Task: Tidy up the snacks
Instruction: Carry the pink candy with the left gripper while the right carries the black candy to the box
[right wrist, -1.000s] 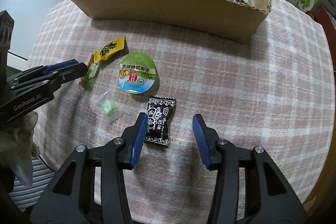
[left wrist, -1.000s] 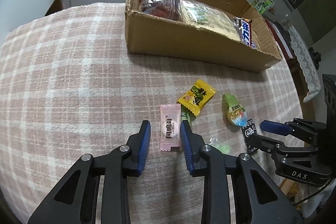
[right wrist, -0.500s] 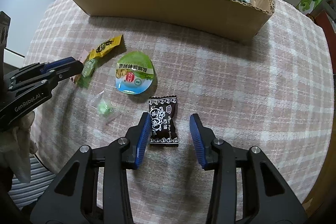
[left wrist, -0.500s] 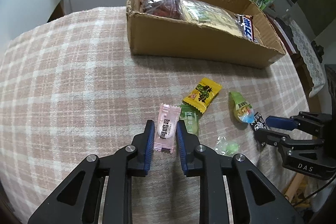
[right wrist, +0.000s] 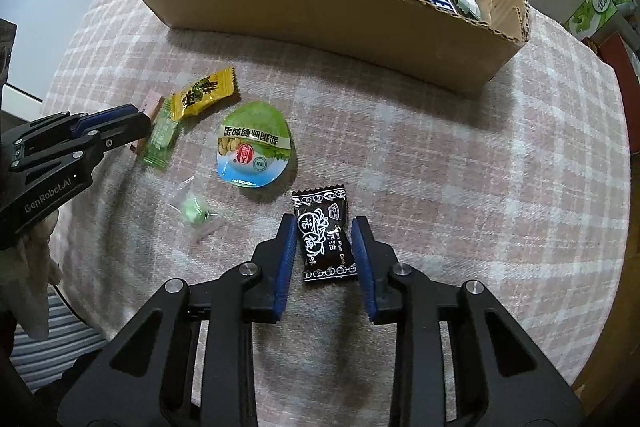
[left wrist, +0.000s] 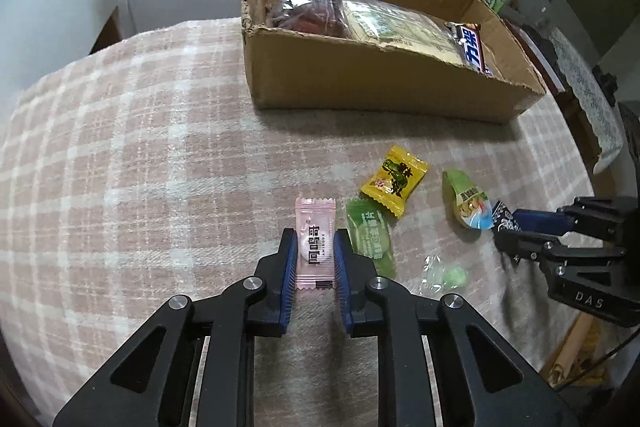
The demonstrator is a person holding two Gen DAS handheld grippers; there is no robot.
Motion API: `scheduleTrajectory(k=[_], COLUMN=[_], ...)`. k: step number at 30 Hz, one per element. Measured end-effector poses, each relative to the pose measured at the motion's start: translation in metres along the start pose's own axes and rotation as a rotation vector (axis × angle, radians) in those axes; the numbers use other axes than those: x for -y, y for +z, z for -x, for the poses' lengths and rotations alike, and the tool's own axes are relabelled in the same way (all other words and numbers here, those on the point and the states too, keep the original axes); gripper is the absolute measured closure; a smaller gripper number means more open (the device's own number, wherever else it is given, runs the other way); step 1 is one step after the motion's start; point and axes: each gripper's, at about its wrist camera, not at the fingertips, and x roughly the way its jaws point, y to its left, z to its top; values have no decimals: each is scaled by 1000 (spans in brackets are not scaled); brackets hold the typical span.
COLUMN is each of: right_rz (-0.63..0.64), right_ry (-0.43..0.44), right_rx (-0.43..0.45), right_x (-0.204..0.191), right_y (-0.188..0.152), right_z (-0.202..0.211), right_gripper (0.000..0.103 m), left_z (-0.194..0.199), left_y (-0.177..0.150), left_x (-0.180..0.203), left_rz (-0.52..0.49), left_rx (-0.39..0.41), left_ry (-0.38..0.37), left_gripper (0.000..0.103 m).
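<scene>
Left hand-held gripper [left wrist: 315, 254] clenched on pink candy [left wrist: 315, 242], long axis in line with the fingers, lying on bench [left wrist: 140, 155]. Right hand-held gripper [right wrist: 325, 254] closing around black candy [right wrist: 324, 235], same alignment; pads look not quite seated yet. Box [right wrist: 320, 15] straight ahead of both, well apart; left nearer its open left end. Probably lift next, then carry forward.

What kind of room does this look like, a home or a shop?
Probably a home, likely a dining or living area. A round table under a pink plaid tablecloth holds loose candies and a reused cardboard box of snacks, and a lace-edged cloth covers furniture in the background.
</scene>
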Motion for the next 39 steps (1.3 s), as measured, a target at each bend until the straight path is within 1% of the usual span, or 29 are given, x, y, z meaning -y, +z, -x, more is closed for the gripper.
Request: scheduleTrajectory(k=[5,10,15,20,26,30,35,39], right_rz=[-7,-13,-25,-29,-61,-73,-77,-92], right_ry=[7,15,27,31,32,28,13,7], right_rx=[9,25,64,110,170,208,237,251], right_x=[3,3,6,13,28,40,50,59], right_y=[-3,-5,-5,0,12,27,48,62], right_z=[3,9,30,56,86,103,112,113], right_gripper=[77,77,77,77,77,77,77,77], left_z=[4,9,24,40,58,64,69,66], left_y=[-1,-5,-4,4,25,42,66,83], left_x=[-7,-15,-15,-15,-9,-1,10,16], left_rz=[50,62,56,44,27,3,-32,-47], left_rx=[12,24,57,92,139,167,197,210], left_ry=[-11,-9,-19,-25,-42,-44,-45,-44], left_gripper=[86,86,86,86,86,86,86,86])
